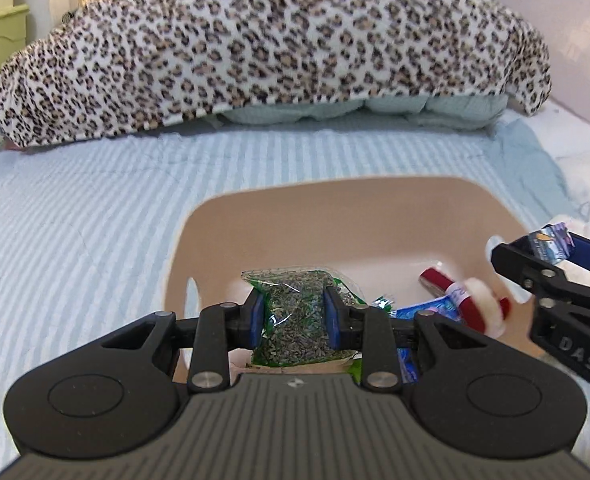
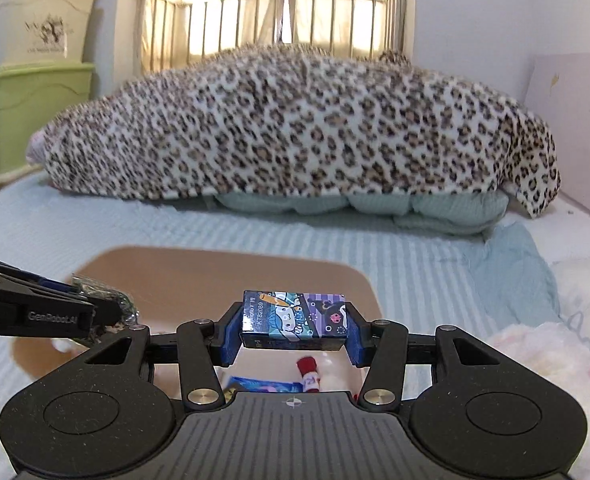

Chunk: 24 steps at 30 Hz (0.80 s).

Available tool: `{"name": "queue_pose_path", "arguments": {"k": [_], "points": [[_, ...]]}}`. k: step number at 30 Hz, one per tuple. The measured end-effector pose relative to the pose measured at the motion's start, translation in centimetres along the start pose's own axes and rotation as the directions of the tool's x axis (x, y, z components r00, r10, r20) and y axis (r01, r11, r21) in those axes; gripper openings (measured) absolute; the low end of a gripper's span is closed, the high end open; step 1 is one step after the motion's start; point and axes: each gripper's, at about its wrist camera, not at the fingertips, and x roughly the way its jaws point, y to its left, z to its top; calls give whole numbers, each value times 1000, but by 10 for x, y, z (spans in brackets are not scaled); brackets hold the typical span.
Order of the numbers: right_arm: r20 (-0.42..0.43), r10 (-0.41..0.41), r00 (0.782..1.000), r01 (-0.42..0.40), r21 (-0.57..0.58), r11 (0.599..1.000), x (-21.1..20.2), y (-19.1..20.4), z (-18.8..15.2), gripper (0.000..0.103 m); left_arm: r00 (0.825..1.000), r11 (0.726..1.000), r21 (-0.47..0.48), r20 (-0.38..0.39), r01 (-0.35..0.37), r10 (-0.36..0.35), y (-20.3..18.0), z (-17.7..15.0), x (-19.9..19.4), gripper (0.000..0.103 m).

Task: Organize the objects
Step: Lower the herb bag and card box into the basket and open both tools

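Observation:
A beige plastic basket [image 1: 375, 216] stands on the bed; it also shows in the right wrist view [image 2: 215, 272]. My left gripper [image 1: 295, 316] is shut on a clear green packet of dried herbs [image 1: 299, 280], held over the basket's near side. My right gripper [image 2: 295, 330] is shut on a small box with cartoon print [image 2: 295, 320], held above the basket; it enters the left wrist view from the right [image 1: 535, 256]. Inside the basket lie a red and white item [image 1: 471, 300] and a blue wrapper [image 1: 431, 308].
A leopard-print blanket [image 1: 275, 48] covers a pile of bedding at the back of the striped blue sheet [image 1: 75, 220]. A fluffy white and pink cloth [image 2: 543, 360] lies right of the basket. Storage boxes [image 2: 31, 52] stand at the far left, a railing [image 2: 295, 20] behind.

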Motion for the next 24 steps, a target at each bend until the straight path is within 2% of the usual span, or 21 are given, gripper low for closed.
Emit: {"name": "queue_pose_path", "arguments": {"k": [5, 8, 9, 10, 11, 12, 15, 20, 24], "points": [[-85, -4, 996, 4, -6, 1000, 26, 9, -12, 47, 998, 1000, -10, -67, -13, 13, 3, -5, 27, 33], [-112, -7, 994, 5, -12, 1000, 31, 12, -17, 49, 997, 1000, -6, -78, -25, 25, 4, -7, 30, 34], [-119, -6, 993, 4, -12, 1000, 32, 13, -17, 57, 997, 999, 3, -76, -34, 35, 3, -7, 28, 40], [-126, -6, 992, 4, -9, 1000, 31, 12, -17, 58, 996, 999, 9, -74, -40, 40, 2, -7, 26, 47], [-125, 2, 992, -3, -5, 1000, 29, 12, -16, 64, 997, 999, 8, -69, -44, 44, 2, -6, 22, 65], [-122, 3, 993, -3, -4, 1000, 26, 11, -15, 74, 997, 999, 4, -57, -48, 48, 2, -6, 17, 75], [-96, -12, 995, 10, -18, 1000, 12, 9, -11, 87, 997, 998, 1, -42, -61, 61, 2, -3, 3, 76], [-85, 4, 996, -2, 17, 1000, -21, 4, 0, 99, 997, 997, -7, -42, -71, 71, 6, -5, -22, 77], [-76, 10, 997, -8, 18, 1000, -52, 5, 4, 102, 996, 997, 4, -38, -75, 75, 6, -13, -49, 77]]}}
